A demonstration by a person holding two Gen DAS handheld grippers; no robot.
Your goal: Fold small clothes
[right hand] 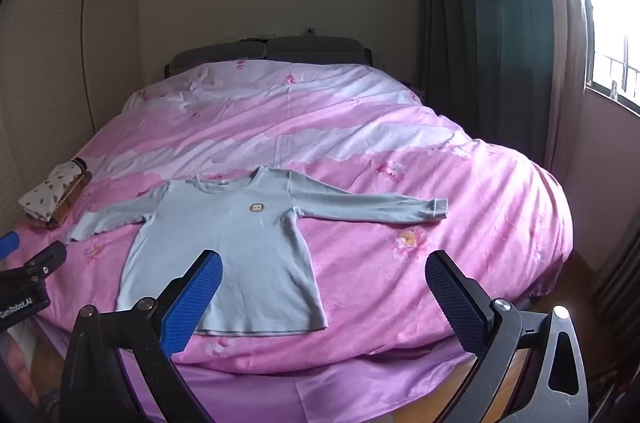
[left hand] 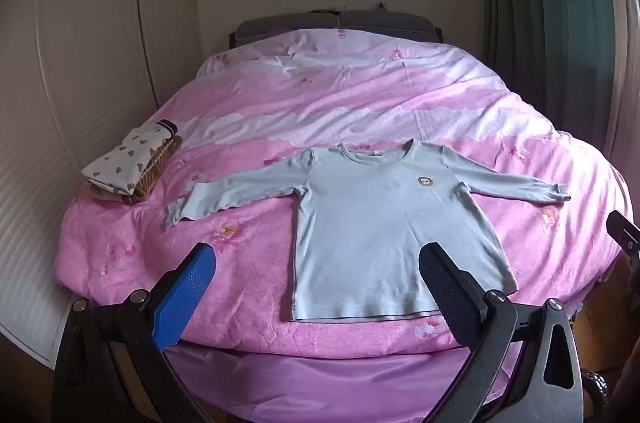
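Observation:
A small light-blue long-sleeved shirt (left hand: 376, 219) lies flat, front up, on the pink quilt, both sleeves spread wide; it has a small round badge on the chest. The same shirt (right hand: 232, 247) shows in the right wrist view. My left gripper (left hand: 316, 253) hangs open above the near edge of the bed, in front of the shirt's hem, with nothing between its blue pads. My right gripper (right hand: 324, 263) is open too, short of the hem's right side, and holds nothing. Neither touches the shirt. A part of the left gripper (right hand: 36, 267) shows at the left edge of the right wrist view.
A stack of folded clothes (left hand: 128, 163), white with a heart print on top, sits at the bed's left side. The pink quilt (left hand: 340, 95) covers the whole bed. A wardrobe (left hand: 80, 63) stands to the left; dark green curtains (right hand: 480, 23) and a window (right hand: 612, 3) to the right.

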